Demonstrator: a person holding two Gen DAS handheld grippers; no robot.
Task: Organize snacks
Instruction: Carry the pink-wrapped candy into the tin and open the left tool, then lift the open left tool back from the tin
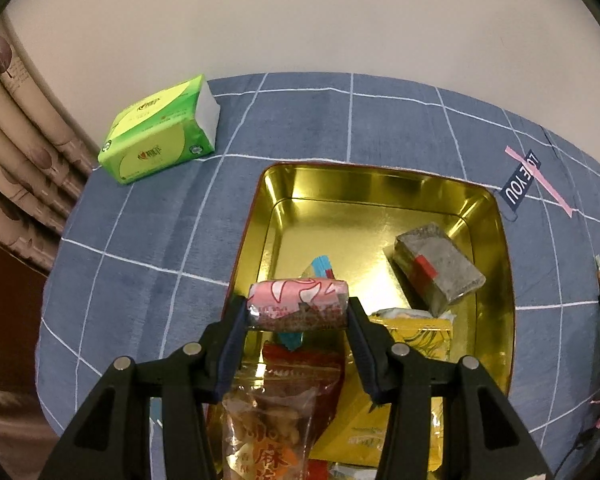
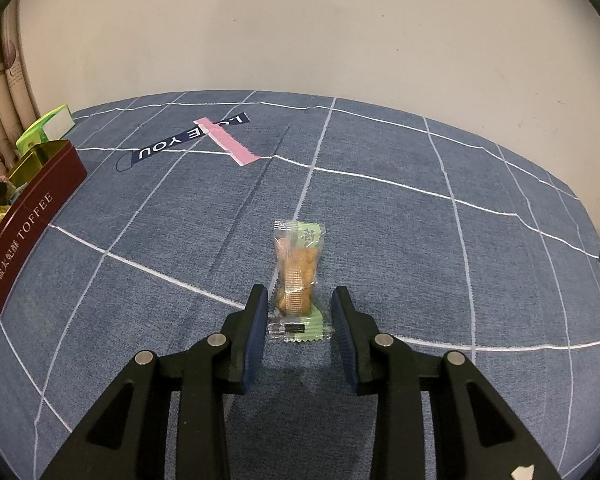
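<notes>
Left wrist: jaws grip pink snack (image 1: 298,307) crosswise; right jaws open astride lengthwise cracker packet (image 2: 297,276)

We list a blue cloth (image 2: 380,220) with a white grid, printed with a dark "LOVE YOU" label (image 2: 188,142) crossed by a pink strip (image 2: 226,141). On it, at the far left corner, we note a green tissue pack (image 1: 162,128). Behind, a plain pale wall (image 2: 300,32); at left, a patterned curtain (image 1: 16,120).
</notes>
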